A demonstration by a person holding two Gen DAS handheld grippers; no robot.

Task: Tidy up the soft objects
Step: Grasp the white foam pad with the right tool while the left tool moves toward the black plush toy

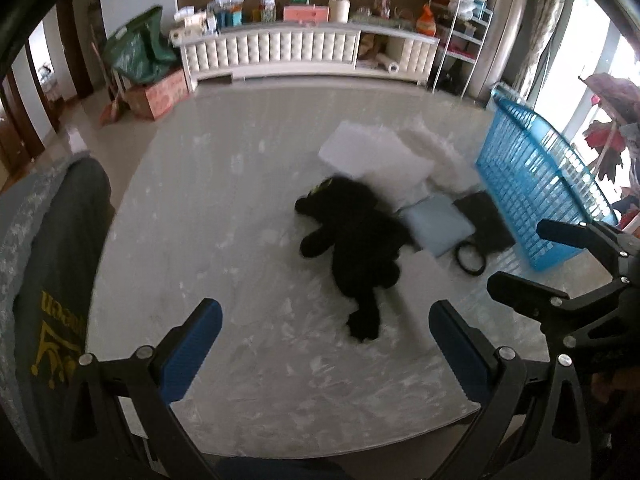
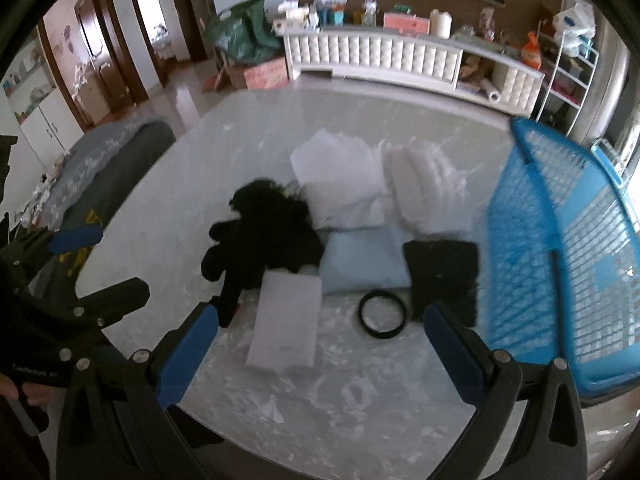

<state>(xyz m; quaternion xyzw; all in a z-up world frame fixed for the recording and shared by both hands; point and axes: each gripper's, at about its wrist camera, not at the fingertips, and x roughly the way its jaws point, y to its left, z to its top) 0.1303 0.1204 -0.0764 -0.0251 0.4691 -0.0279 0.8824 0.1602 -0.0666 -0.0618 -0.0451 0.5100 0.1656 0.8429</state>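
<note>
You are working in dim, flat daylight that comes from the window (image 1: 600, 64) on the right, which blows out to white glare in the left wrist view. Both fisheye pictures bend hard at the edges and are ringed by a black vignette. Motion blur smears the black plush toy (image 1: 356, 236) and the blue basket (image 2: 560, 248), and the marbled table (image 2: 320, 408) gives off pale reflections.

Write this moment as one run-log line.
left gripper: open, empty | right gripper: open, empty | black plush toy: on table | blue basket: at right, nothing visible inside
</note>
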